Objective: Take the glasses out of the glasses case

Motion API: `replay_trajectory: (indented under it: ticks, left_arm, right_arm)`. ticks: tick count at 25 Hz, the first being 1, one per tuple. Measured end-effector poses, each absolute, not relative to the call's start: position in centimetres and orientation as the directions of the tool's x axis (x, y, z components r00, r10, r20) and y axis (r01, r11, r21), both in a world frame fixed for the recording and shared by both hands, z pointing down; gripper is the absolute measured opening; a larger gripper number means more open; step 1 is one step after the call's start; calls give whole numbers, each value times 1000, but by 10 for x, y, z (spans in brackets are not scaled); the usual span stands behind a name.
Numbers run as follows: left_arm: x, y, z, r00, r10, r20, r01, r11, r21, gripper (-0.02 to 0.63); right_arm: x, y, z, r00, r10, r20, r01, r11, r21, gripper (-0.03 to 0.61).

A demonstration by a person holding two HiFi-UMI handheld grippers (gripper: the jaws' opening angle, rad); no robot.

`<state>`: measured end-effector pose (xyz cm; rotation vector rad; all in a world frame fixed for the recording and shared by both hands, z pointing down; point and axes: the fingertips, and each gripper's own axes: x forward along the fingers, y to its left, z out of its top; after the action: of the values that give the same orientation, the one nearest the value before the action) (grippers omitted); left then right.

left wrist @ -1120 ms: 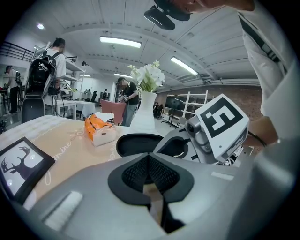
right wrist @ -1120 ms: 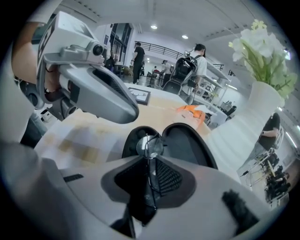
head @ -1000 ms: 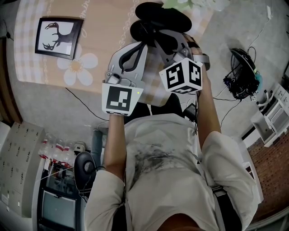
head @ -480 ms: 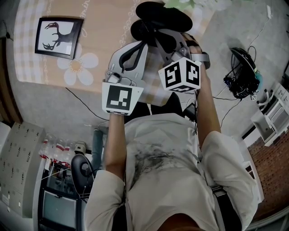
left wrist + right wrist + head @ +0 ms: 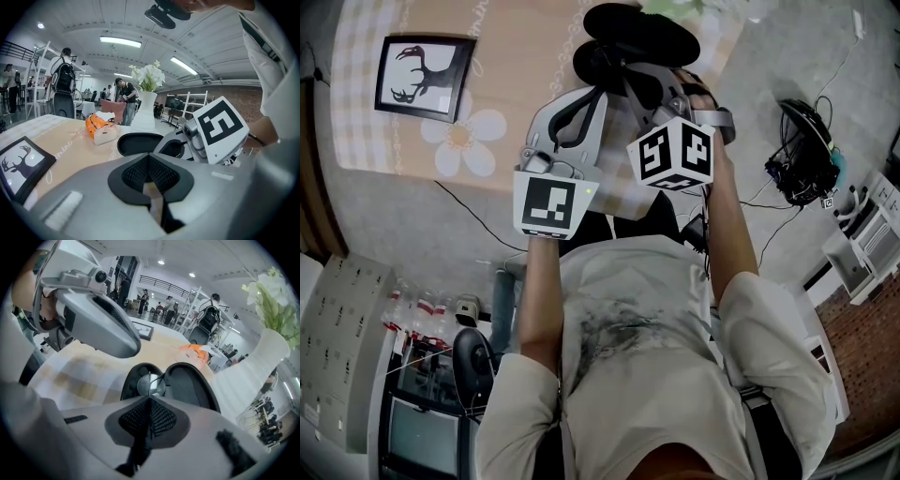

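Only the right gripper view shows the glasses: one round lens and thin wire, sitting in the left half of the open black case, an oval clamshell with a dull lining. The right gripper has its ribbed black pads pressed together, and a wire of the frame runs straight into their tips. In its own view, the left gripper is closed on nothing, just short of the case rim. The head view shows the case on a beige checked tablecloth, which also holds a framed deer picture.
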<state>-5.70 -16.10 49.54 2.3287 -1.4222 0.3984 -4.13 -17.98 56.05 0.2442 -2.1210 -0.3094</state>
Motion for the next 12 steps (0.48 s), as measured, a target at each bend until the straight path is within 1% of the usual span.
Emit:
replay_trajectory:
  ticks: [12]
  left_arm:
    - [-58,-157,491,448,-787,423,-893,-418,167,8]
  right_arm:
    - [-39,-179,555,-531,-309,789,-90,946,310,18]
